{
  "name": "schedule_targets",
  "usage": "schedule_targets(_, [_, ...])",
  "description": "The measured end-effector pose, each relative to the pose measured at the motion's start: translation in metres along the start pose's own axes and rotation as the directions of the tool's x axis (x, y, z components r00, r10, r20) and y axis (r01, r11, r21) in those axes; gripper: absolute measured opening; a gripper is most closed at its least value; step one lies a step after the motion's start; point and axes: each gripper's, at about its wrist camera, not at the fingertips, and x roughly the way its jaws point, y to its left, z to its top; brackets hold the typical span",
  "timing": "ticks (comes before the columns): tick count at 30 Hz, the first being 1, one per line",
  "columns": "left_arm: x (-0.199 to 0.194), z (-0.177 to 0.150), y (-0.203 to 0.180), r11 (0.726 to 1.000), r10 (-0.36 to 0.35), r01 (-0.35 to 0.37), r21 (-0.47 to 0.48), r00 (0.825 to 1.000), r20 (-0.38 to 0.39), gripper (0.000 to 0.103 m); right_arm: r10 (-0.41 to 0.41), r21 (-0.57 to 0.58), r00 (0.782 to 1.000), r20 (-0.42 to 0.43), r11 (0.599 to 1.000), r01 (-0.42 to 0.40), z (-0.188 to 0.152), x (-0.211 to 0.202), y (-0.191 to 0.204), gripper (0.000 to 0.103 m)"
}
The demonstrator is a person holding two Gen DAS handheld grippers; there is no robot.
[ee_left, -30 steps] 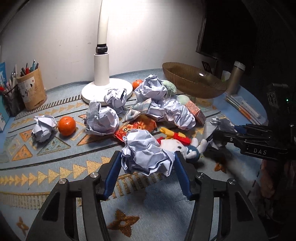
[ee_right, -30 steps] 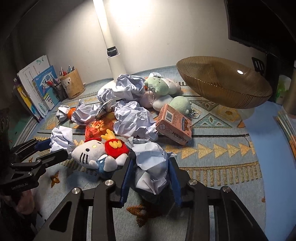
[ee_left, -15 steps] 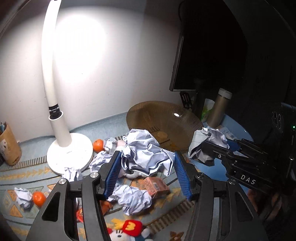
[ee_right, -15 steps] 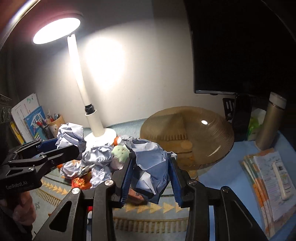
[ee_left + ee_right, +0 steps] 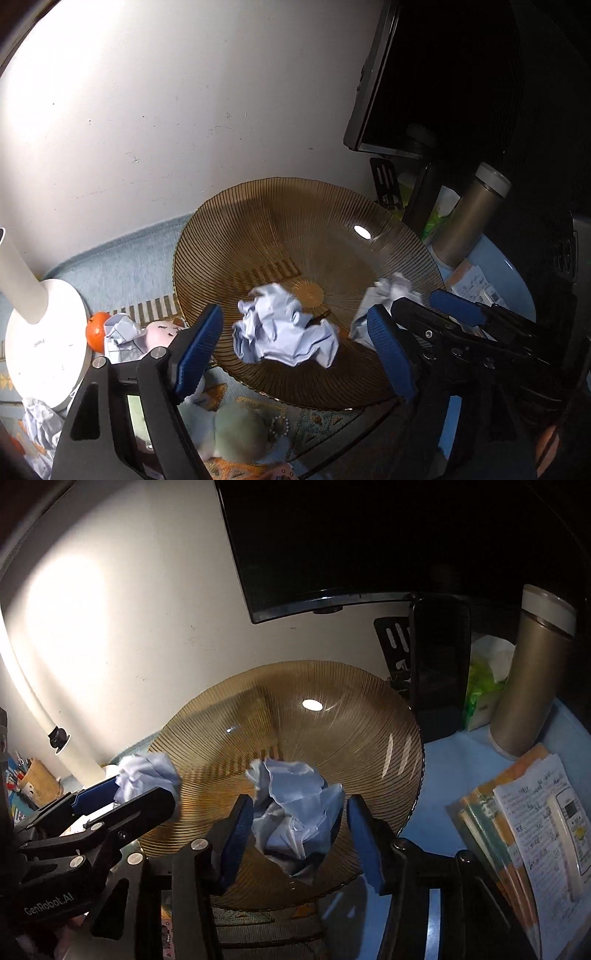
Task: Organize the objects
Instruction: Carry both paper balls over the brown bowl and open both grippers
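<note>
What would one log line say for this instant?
left hand-held gripper: open, paper ball loose | right hand-held gripper: open, second paper ball loose | both over amber bowl

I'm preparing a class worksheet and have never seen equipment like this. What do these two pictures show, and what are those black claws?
No robot: a person holds a two-finger clamp in each hand, each carrying a camera that looks along its blue-padded fingers. One picture comes from the left gripper, one from the right gripper. Both hang open over a ribbed amber bowl, a crumpled paper ball between the left's fingers and a second paper ball between the right's. Nearby: lamp base, orange, flask.
</note>
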Motion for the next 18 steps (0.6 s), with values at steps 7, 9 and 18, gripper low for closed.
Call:
schedule_targets(7, [-0.018,-0.005,0.003,0.999,-0.018,0.018,-0.031,1.000,0.007,0.080,-0.004,0.019,0.999,0.041,1.000,0.003,-0.004,-0.022,-0.007,0.067])
schedule_targets(9, [-0.039,-0.010,0.004,0.999,-0.024,0.026,-0.032,0.999,0.037,0.080,0.017,0.012,0.999,0.044,1.000,-0.017,-0.008,-0.033,-0.003,0.067])
schedule_targets(18, [-0.162,-0.063,0.014,0.994,0.082,-0.065,-0.092,0.979,0.187,0.081,0.142,-0.075,0.988,0.056,0.988,-0.138,-0.049,-0.092,0.051,0.067])
